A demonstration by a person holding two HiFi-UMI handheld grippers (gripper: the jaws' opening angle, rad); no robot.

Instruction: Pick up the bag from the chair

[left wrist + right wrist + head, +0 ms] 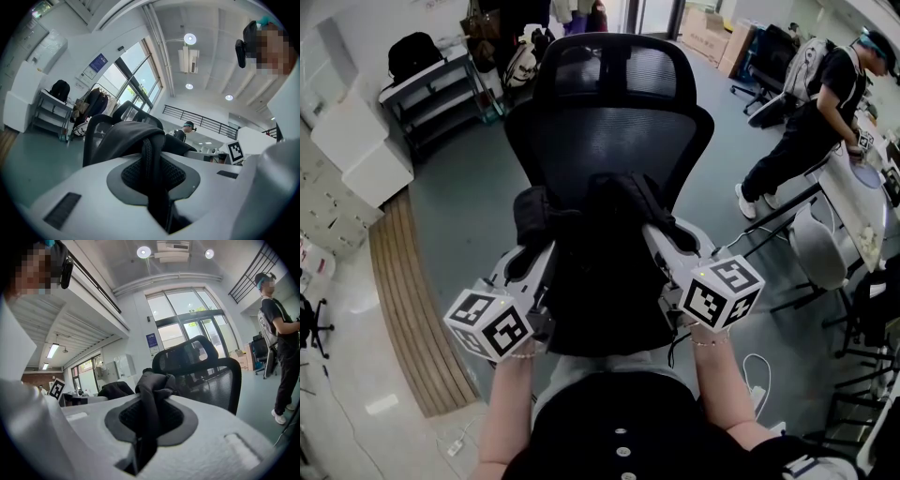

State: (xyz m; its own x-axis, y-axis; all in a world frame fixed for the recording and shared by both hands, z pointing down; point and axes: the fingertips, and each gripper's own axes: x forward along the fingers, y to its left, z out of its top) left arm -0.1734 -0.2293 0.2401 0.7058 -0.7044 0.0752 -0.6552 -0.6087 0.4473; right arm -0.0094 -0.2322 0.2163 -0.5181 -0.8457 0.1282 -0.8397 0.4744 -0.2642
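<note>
A black bag [600, 281] hangs in front of the black mesh office chair [609, 131], held up between my two grippers. In the head view my left gripper [540, 248] grips the bag's upper left corner, and my right gripper [658, 236] grips its upper right corner. The left gripper view shows a black webbing strap [151, 159] pinched between the shut jaws of the left gripper [157, 197]. Looking along the right gripper [146, 432], bunched black fabric [153, 394] is clamped in its jaws. The bag hides the chair's seat.
A person [811, 122] stands at the right beside a white table [853, 202]. A grey chair [820, 246] stands nearby. At the back left are a shelf [441, 94] with a black backpack [414, 52] and a white cabinet [356, 145]. A wooden floor strip [408, 300] runs on the left.
</note>
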